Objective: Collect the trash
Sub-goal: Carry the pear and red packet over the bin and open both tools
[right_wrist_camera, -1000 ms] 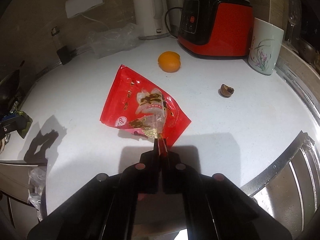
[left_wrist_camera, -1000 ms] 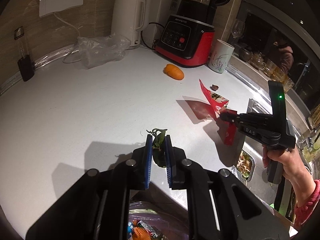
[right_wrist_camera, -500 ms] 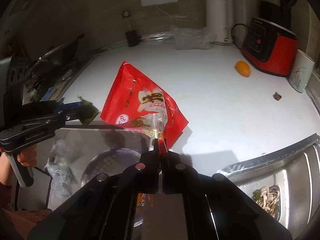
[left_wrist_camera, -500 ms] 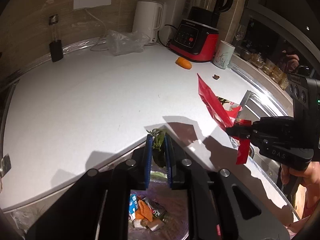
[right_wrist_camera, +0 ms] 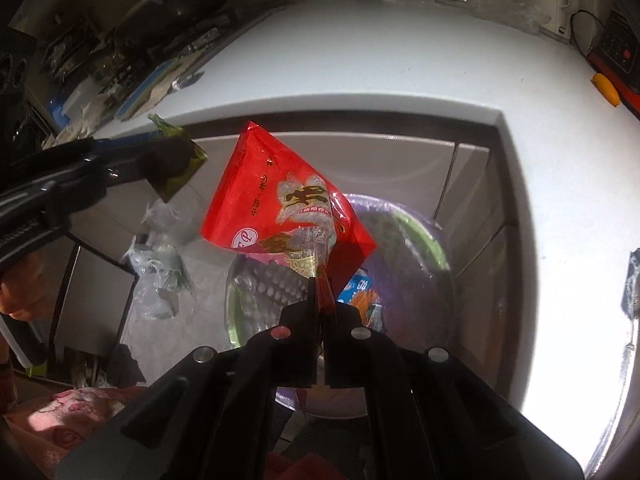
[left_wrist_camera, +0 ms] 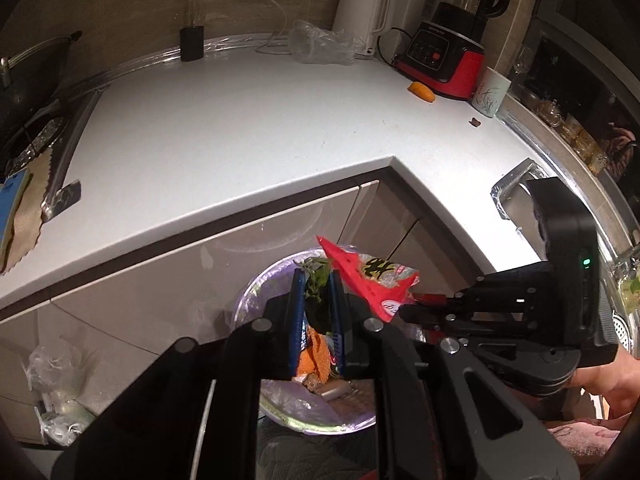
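Both tools hang out past the tabletop [left_wrist_camera: 224, 136] edge, tipped downward over a round trash bin [right_wrist_camera: 436, 248] lined with a purplish bag. The left tool [left_wrist_camera: 316, 296] is clamped on a small dark green wrapper [left_wrist_camera: 318, 280], which sits pinched between its blue pads with a leafy-looking tip poking out ahead of them. Directly under that tool, down in the bin, lies rubbish already collected: something orange and a printed packet. The right tool [right_wrist_camera: 322, 300] has its fingers pressed tight together on one corner of a red snack bag [right_wrist_camera: 280, 196], which stands up from the fingertips and fans out ahead of it, above the bin's near rim. In the left wrist view the red bag hangs just to the right of the left tool's tips, close beside the green wrapper; whether they touch I cannot tell.

Well beyond both tools, on the tabletop, an orange fruit [left_wrist_camera: 422, 91] lies beside a red blender [left_wrist_camera: 444, 60], with a small brown scrap [left_wrist_camera: 475, 121] near a white cup [left_wrist_camera: 490, 94]. A crumpled clear plastic bag [left_wrist_camera: 320, 44] lies in front of a white kettle [left_wrist_camera: 360, 16].
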Available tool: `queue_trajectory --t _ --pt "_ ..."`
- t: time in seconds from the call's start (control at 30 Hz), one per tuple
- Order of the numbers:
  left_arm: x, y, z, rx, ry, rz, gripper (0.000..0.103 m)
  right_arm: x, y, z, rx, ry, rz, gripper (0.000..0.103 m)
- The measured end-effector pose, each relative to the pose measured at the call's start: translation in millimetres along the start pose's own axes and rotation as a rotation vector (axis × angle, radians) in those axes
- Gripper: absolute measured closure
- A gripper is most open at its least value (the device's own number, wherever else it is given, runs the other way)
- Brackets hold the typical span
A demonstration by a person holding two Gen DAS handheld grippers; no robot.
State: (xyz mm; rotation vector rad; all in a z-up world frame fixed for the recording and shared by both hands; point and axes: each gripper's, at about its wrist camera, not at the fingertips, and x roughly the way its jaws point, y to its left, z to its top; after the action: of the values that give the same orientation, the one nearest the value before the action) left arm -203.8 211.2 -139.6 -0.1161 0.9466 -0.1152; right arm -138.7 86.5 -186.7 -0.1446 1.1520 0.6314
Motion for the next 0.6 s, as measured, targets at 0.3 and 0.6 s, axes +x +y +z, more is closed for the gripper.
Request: queue_trajectory --t 0.3,0.6 --pt "-3.6 6.3 -17.0 -0.021 0.012 0.009 0.091 74.9 15.3 -15.7 -0.04 0.142 -0.054 0.101" --pt "-2.1 0.4 -19.8 -0.025 0.015 -0.003 0.091 118.5 1.9 -33.1 -0.062 0.249 -0.134 0.098"
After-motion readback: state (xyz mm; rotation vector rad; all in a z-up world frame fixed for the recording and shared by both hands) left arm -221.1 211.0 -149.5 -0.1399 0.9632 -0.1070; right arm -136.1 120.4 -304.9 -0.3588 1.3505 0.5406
